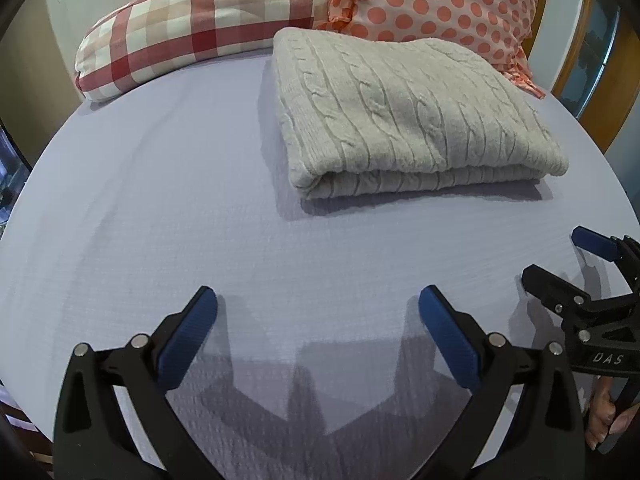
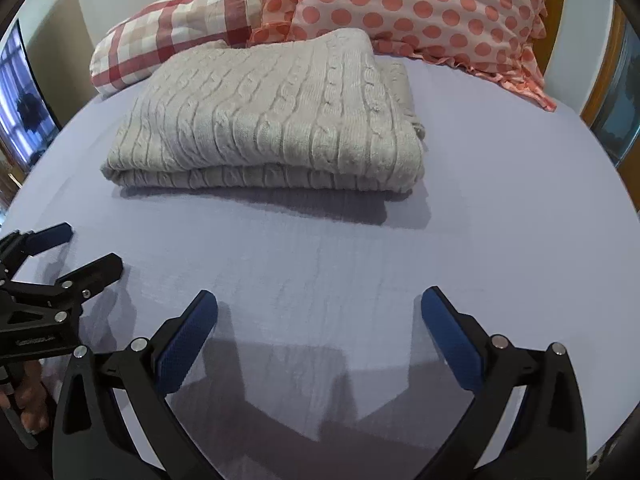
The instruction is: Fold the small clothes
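A cream cable-knit garment (image 1: pixel 404 116) lies folded into a thick rectangle on the lavender bed sheet (image 1: pixel 160 208), its folded edge facing me. It also shows in the right wrist view (image 2: pixel 276 120). My left gripper (image 1: pixel 318 300) is open and empty, hovering over bare sheet in front of the garment. My right gripper (image 2: pixel 319 300) is open and empty too, also short of the garment. Each gripper shows in the other's view: the right gripper (image 1: pixel 560 256) at the right edge, the left gripper (image 2: pixel 90 246) at the left edge, both with jaws apart.
A red-and-white checked pillow (image 1: pixel 192 24) and a pink polka-dot pillow (image 1: pixel 436 4) with a ruffled edge lie behind the garment at the head of the bed. A wooden frame (image 1: pixel 580 60) stands at the far right. The sheet (image 2: pixel 500 184) spreads around the garment.
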Motion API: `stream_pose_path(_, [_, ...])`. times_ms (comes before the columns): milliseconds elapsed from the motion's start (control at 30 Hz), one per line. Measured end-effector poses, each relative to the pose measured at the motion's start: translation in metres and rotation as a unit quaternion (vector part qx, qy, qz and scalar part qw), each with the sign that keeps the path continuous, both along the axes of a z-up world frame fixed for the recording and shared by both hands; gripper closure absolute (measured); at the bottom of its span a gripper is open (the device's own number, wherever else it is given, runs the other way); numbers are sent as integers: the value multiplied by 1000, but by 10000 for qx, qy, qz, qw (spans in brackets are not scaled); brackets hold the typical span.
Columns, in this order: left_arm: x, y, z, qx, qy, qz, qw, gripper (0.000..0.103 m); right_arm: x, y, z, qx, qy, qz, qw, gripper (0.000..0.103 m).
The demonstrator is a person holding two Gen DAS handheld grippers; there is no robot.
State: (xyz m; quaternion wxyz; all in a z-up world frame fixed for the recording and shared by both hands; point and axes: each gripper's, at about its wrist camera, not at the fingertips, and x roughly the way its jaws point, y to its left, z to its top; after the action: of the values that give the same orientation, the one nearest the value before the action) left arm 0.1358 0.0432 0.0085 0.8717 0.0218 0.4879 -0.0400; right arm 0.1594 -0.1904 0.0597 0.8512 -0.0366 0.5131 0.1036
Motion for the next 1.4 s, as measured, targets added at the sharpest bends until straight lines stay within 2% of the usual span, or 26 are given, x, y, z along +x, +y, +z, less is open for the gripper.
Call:
stream_pose_path(367, [0, 0, -2, 33, -134, 95, 9999, 2, 0, 1, -1, -79, -65, -53, 9999, 1])
stream_pose_path(1400, [2, 0, -2, 36, -109, 108, 9999, 2, -2, 4, 0, -88, -60, -89, 9999, 1])
